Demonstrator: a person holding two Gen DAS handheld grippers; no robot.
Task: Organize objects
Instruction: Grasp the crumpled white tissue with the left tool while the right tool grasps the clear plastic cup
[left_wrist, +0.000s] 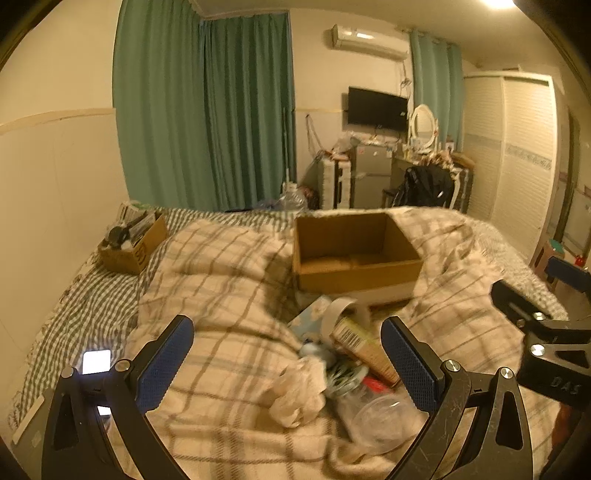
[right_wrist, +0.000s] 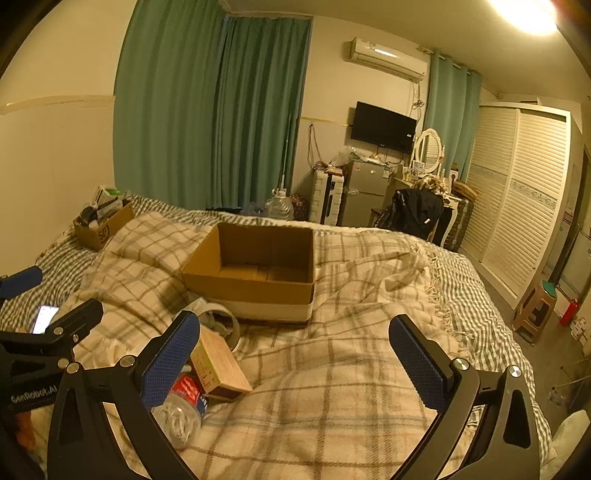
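An open, empty cardboard box (left_wrist: 354, 251) (right_wrist: 258, 266) sits on the plaid blanket in the middle of the bed. In front of it lies a small pile: a roll of tape (left_wrist: 343, 314) (right_wrist: 221, 321), a flat tan carton (left_wrist: 365, 347) (right_wrist: 218, 365), a clear plastic jar with a red label (left_wrist: 376, 410) (right_wrist: 184, 402), and a crumpled cloth (left_wrist: 299, 391). My left gripper (left_wrist: 288, 354) is open and empty above the pile. My right gripper (right_wrist: 295, 354) is open and empty, just right of the pile; it also shows in the left wrist view (left_wrist: 546, 332).
A second cardboard box (left_wrist: 129, 243) (right_wrist: 99, 221) full of items stands at the bed's far left by the wall. A lit phone (left_wrist: 96, 362) (right_wrist: 44, 317) lies on the left. Beyond the bed are curtains, a fridge, a chair with a jacket (right_wrist: 417, 210) and a wardrobe.
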